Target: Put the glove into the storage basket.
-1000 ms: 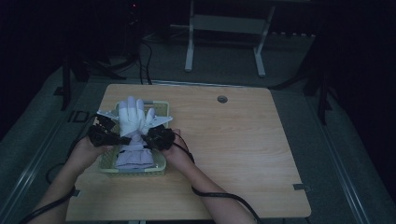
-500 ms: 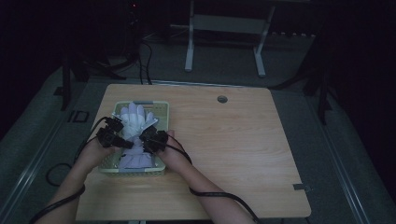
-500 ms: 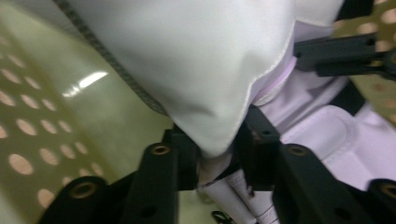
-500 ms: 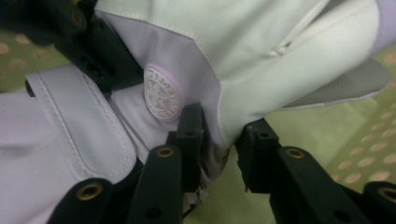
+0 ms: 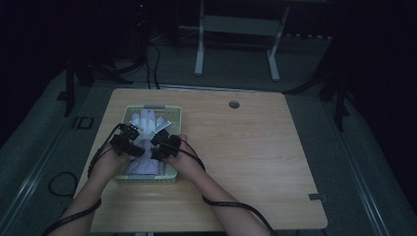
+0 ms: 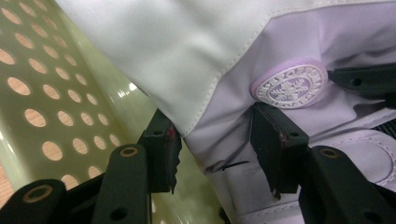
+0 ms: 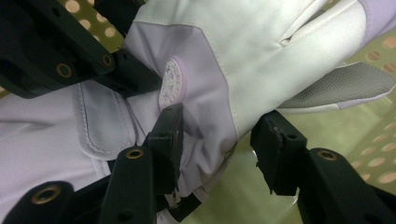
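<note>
White and lilac glove (image 5: 146, 129) with round emblem, lying flat in green perforated basket (image 5: 174, 114)

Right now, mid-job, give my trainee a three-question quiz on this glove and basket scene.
1. True or false: the glove lies in the green perforated basket.
2. Which round detail sits on the glove's lilac part? A) embossed badge B) metal zip C) red button
3. Fill in: the left gripper and right gripper have just been opening, and the glove's fabric lies ____ each pair of jaws.

Key: 1 true; 2 A; 3 between.
</note>
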A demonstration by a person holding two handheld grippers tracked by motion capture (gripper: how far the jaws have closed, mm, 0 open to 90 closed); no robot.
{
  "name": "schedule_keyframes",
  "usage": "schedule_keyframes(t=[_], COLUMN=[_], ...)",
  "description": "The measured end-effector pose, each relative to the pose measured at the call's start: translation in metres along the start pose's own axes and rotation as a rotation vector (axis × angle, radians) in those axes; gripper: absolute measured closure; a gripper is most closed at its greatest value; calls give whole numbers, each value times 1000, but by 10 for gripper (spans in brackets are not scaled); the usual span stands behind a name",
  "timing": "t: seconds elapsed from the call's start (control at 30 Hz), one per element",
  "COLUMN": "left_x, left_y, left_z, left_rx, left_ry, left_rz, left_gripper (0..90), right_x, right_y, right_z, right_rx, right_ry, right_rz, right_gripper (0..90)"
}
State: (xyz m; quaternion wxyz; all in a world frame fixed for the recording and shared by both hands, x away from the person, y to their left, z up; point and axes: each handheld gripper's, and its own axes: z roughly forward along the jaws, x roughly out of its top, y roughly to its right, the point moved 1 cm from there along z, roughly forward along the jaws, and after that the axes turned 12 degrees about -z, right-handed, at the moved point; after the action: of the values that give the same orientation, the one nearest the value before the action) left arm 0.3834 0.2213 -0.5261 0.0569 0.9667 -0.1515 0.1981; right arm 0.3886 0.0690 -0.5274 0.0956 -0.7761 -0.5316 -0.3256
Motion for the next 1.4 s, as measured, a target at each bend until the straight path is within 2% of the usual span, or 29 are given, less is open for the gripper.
schedule_keyframes(t=[0.13,0.17,0.23,0.27,0.33,0.4,0.47,0.53,0.6,0.67,0.77,0.8,0.83,0.9,1.0,1.1,1.17,1.27,1.4], left_x=[0,0,0,0,1,0,-1,-2,-4,-5,-8,-8,-10,-13,-15,-17,-18,-17,-15], left_y=[2,2,3,2,1,0,0,1,2,2,4,4,6,9,16,23,29,40,56], left_z=[-2,-2,-2,-4,-7,-12,-16,-20,-24,-29,-38,-38,-44,-49,-54,-59,-61,-64,-67], left_rx=[-6,-6,15,27,4,-28,-82,-100,-115,-114,-141,-141,-166,-182,-216,-233,-266,-309,-346], left_ry=[26,26,39,52,81,126,152,182,220,274,361,361,399,427,444,464,474,482,503], left_rz=[-5,-5,7,-1,-21,-46,-41,-41,-40,-35,-36,-36,-26,-21,-17,-9,-4,4,9], left_gripper=[492,488,464,432,362,263,151,142,141,109,106,107,107,107,107,107,107,106,106], right_x=[0,0,1,1,0,-1,-3,-4,-3,-3,-3,-3,-3,-5,-7,-10,-14,-20,-29], right_y=[5,6,7,9,14,17,20,24,28,31,34,34,35,38,43,47,49,53,60], right_z=[-5,-8,-12,-15,-18,-20,-24,-29,-33,-38,-45,-45,-48,-56,-64,-72,-77,-85,-96], right_rx=[25,4,-6,-7,7,6,10,24,52,45,48,48,52,49,55,58,55,45,34], right_ry=[0,9,23,25,35,34,54,77,90,89,102,102,109,138,152,159,167,170,179], right_rz=[0,-7,-14,-15,-23,-23,-8,-7,7,-8,-10,-10,-17,-30,-23,-14,-17,-22,-7], right_gripper=[467,388,385,368,288,290,283,219,193,160,154,154,147,140,141,141,141,141,141])
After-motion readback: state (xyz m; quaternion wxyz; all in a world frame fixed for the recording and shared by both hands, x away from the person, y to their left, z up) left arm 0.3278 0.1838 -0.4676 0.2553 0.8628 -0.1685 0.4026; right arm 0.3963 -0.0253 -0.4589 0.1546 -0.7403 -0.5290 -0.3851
